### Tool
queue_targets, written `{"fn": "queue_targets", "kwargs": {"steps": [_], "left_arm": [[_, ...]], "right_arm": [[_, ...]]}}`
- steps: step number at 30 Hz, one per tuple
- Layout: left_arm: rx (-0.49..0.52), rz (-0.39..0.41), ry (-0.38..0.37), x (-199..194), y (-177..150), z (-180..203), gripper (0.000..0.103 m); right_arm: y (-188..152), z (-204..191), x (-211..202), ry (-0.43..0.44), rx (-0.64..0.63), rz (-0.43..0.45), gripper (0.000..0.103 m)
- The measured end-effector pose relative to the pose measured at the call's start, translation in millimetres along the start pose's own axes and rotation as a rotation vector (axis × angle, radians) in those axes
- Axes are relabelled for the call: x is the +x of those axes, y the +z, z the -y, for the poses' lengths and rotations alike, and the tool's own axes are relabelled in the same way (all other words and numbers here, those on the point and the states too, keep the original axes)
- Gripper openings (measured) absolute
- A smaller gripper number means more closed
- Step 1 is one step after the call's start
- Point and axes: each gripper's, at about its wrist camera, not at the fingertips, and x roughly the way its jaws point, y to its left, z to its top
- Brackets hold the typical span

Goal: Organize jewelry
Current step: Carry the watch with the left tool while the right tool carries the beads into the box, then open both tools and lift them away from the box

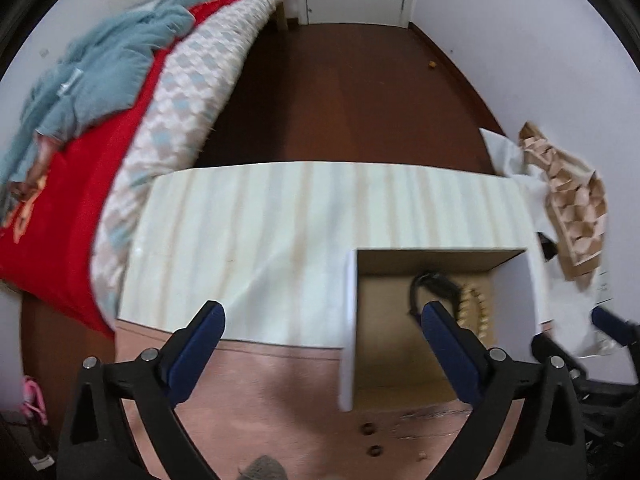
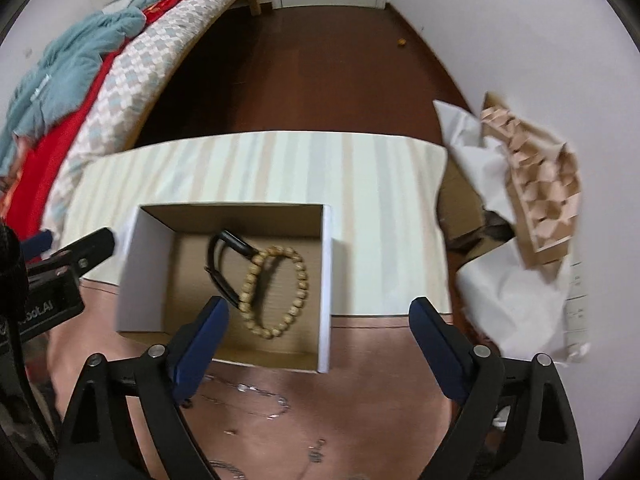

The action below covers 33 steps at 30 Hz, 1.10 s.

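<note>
The counter (image 2: 360, 360) carries an open box (image 2: 127, 264) just ahead of the right gripper (image 2: 320, 312), whose fingers are spread wide on nothing. Inside lie a bead bracelet (image 2: 302, 280) touching a black band (image 2: 224, 276). The left gripper (image 1: 320, 320), fingers likewise spread and empty, straddles the box's left wall. A thin chain (image 2: 256, 394) lies between the right fingers.

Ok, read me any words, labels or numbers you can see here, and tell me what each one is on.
"...AI": white lettering on the body of the left gripper; only the last letters are clear, the start is blurred.
Small print on the white paper: too small to read.
Gold marks on the red cloth: blurred, unreadable.
</note>
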Motion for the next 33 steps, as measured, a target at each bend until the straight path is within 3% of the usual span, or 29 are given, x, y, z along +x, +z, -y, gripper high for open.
{"fn": "queue_targets", "kwargs": {"steps": [5, 15, 19, 33], "left_arm": [[-0.008, 0.026, 0.043, -6, -16, -7, 0.101], [-0.014, 0.085, 0.058, -44, -35, -14, 0.101], [-0.023, 0.113, 0.053, -64, -44, -17, 0.101], [-0.035, 0.234, 0.040, -143, -86, -26, 0.101]], "right_arm": [[-10, -4, -2, -0.011, 0.001, 0.015, 0.096], [-28, -8, -27, -0.005, 0.026, 0.063, 0.099], [-38, -11, -51, -0.008, 0.022, 0.107, 0.103], [-89, -23, -142, -0.025, 0.013, 0.268, 0.103]]}}
